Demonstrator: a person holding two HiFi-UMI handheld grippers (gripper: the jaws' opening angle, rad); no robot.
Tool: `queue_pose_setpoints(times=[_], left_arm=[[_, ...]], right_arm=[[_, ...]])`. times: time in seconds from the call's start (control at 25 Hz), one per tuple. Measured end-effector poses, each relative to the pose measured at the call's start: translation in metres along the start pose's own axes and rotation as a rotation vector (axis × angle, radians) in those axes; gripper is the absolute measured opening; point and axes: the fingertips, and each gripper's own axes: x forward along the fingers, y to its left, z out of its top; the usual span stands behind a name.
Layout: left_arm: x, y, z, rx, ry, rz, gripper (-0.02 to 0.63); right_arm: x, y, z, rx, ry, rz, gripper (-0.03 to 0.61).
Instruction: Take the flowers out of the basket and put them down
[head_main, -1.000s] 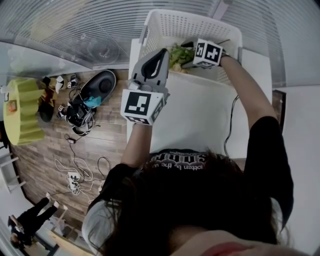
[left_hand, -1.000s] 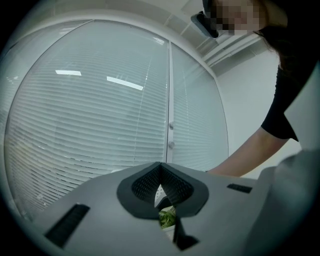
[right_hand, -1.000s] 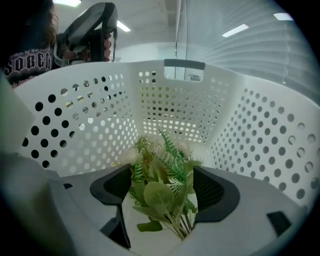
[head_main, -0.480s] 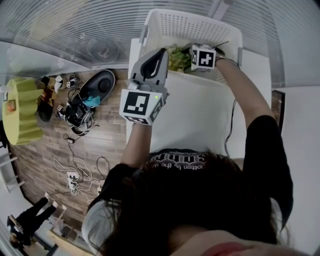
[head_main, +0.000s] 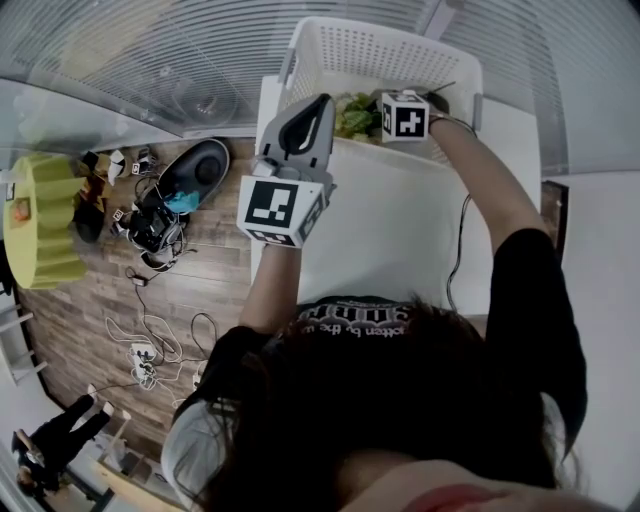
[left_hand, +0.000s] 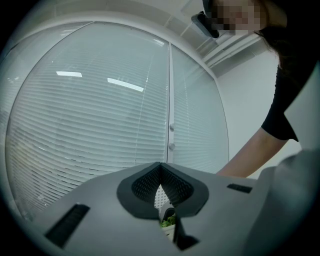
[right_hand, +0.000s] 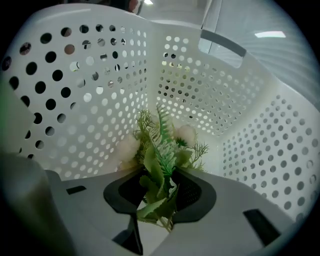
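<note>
Now my right gripper (right_hand: 159, 192) is closing its jaws on the flowers (right_hand: 161, 145), leaves pinched between the pads, down inside the basket (right_hand: 95, 85) at my 12 o'clock. My left gripper (left_hand: 161, 176) hovers at the basket's 8 o'clock edge, jaws together and empty.

Your right tongs (head_main: 400, 116) reach down into the white basket (head_main: 330, 50) at the far end of the table (head_main: 380, 230), jaws closing on the green flowers (head_main: 352, 115). Your left tongs (head_main: 316, 110) hang above the basket's near left rim. Cables (head_main: 150, 340) sprawl over the wooden floor (head_main: 90, 310) on the left.
</note>
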Motion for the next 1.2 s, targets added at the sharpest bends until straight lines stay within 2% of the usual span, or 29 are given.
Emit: queue_pose_setpoints(times=[0.32,0.56,0.72,0.88,1.2], left_arm=[[-0.003,-0.002,0.004,-0.003,-0.003,-0.002,0.002],[-0.01,-0.01,0.005,0.01,0.002,-0.004,0.002],[-0.012,-0.01,0.008,0.008,-0.012,-0.007,0.002],[-0.018,-0.006,0.013,0.006,-0.027,0.001,0.002],[-0.03,-0.01,0.026,0.015,-0.044,0.006,0.002]], right_arm=[[-0.016,-0.008,0.019,0.01,-0.056,-0.065,0.106],[-0.027,-0.006,0.027,-0.059,-0.04,-0.103,0.103],[-0.036,-0.013,0.03,-0.015,-0.058,-0.14,0.098],[-0.05,-0.017,0.049,-0.039,-0.078,-0.183,0.097],[-0.09,-0.026,0.074,0.009,-0.138,-0.266,0.091]])
